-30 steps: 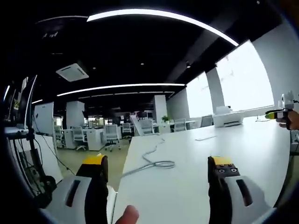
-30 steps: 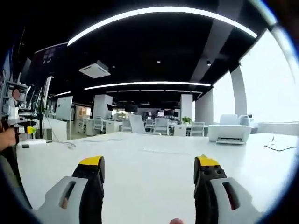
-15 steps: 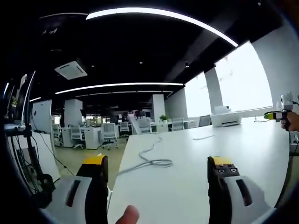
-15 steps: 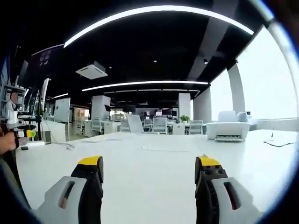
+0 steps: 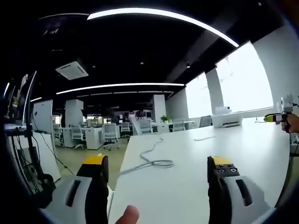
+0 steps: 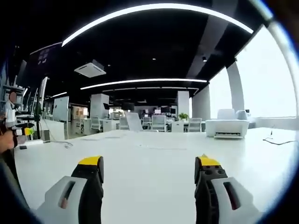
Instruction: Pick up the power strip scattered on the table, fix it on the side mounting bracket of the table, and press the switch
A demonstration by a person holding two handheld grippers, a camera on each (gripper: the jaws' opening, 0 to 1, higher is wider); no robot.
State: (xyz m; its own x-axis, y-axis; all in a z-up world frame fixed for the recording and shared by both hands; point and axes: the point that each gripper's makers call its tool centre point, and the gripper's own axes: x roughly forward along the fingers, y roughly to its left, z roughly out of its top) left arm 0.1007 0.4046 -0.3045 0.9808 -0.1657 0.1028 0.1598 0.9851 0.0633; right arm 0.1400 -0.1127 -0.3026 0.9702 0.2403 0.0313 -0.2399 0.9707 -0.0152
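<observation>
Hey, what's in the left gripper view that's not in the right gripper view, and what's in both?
Left gripper view: a grey cable looped near the table's left edge, a fingertip at the bottom, and the floor beside the table. Right gripper view: the printer large and close, and a thin dark wire on the far right. Both: the white table, the printer, office chairs behind, curved ceiling lights, and open jaws on the left gripper and right gripper, holding nothing.

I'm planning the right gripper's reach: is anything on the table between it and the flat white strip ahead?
Nothing visible is in the way. Bare white table lies between the open right gripper and the strip. The printer stands farther back, off to the right.
</observation>
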